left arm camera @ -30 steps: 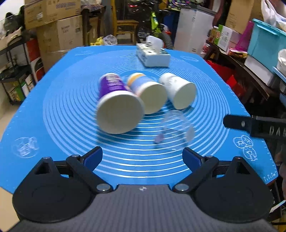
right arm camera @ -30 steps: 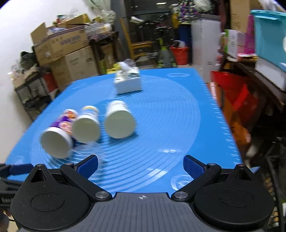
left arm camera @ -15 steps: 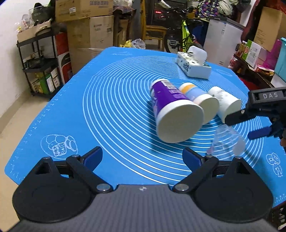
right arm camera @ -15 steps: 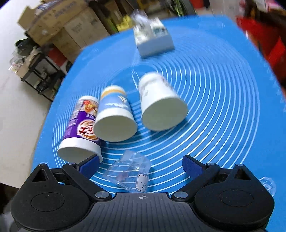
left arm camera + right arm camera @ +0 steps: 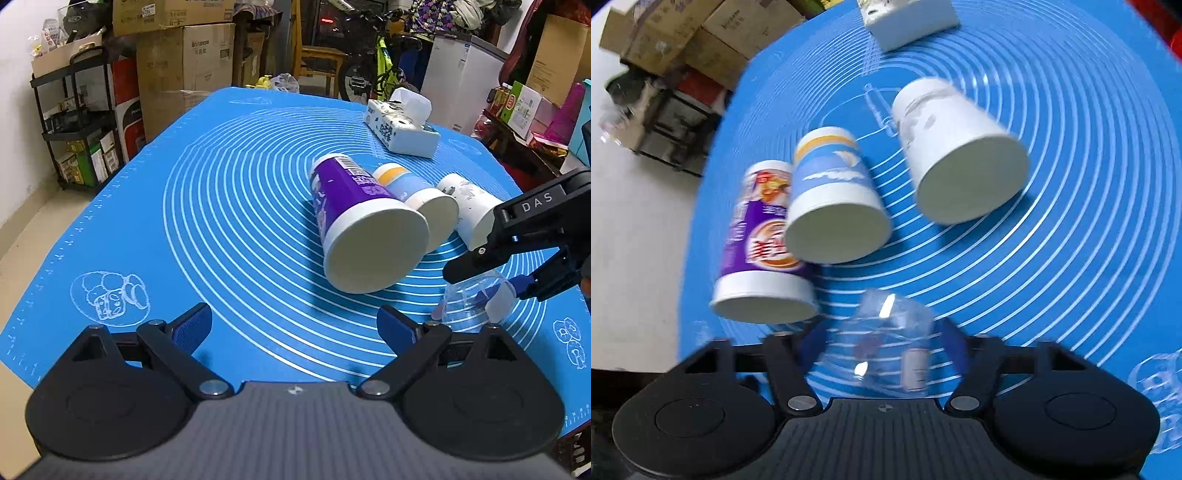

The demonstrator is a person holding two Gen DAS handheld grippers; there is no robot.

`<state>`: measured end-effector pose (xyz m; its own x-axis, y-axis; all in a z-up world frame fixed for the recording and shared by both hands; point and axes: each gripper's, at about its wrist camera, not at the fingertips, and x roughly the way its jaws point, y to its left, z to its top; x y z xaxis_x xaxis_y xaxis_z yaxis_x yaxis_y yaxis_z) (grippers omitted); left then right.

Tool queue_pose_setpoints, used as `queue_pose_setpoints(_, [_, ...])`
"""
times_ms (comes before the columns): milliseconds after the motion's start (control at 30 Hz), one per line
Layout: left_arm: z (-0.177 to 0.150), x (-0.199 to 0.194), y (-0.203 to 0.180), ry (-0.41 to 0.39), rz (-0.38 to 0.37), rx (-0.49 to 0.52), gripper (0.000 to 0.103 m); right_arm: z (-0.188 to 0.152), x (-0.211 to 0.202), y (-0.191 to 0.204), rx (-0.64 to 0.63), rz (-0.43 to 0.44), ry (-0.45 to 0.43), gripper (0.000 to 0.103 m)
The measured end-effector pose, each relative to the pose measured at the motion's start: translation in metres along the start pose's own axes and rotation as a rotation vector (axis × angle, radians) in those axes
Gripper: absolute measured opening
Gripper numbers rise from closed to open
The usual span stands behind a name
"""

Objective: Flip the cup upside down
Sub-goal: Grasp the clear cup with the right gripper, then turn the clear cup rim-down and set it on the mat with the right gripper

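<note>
A clear plastic cup (image 5: 886, 347) lies on its side on the blue mat (image 5: 1089, 184), between the fingers of my right gripper (image 5: 882, 339), whose jaws have closed in around it. It also shows in the left wrist view (image 5: 476, 299) with the right gripper (image 5: 495, 280) over it. Three paper cups lie on their sides behind it: purple (image 5: 354, 221), blue and yellow (image 5: 417, 199), white (image 5: 469, 206). My left gripper (image 5: 291, 325) is open and empty over the mat's near edge.
A white tissue box (image 5: 400, 125) sits at the far side of the mat. Cardboard boxes and a shelf (image 5: 74, 122) stand left of the table, cluttered shelves at the right.
My right gripper has moved down and forward onto the clear cup and its jaws have narrowed around it. The left gripper swung to the left and stayed open.
</note>
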<state>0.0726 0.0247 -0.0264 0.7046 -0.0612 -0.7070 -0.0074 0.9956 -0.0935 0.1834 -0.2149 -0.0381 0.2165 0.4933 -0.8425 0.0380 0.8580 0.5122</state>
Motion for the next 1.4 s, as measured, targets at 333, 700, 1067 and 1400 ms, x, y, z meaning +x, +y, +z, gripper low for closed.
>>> queue_pose_setpoints(333, [0.002,0.006,-0.013,0.035,-0.027,0.065,0.095,-0.011,-0.018,0.001,-0.084,-0.034,-0.131,0.061])
queue_pose_setpoints(700, [0.002,0.011,-0.023,0.047,-0.043,0.091,0.095,-0.081,-0.034,0.008,-0.608,-0.406,-0.660,0.062])
queue_pose_setpoints(1067, [-0.002,0.008,-0.038,0.048,-0.072,0.115,0.095,-0.118,-0.027,-0.017,-0.634,-0.385,-0.673,0.062])
queue_pose_setpoints(1400, [-0.009,-0.007,-0.053,0.018,-0.073,0.125,0.095,-0.134,-0.037,-0.025,-0.559,-0.329,-0.648,0.075])
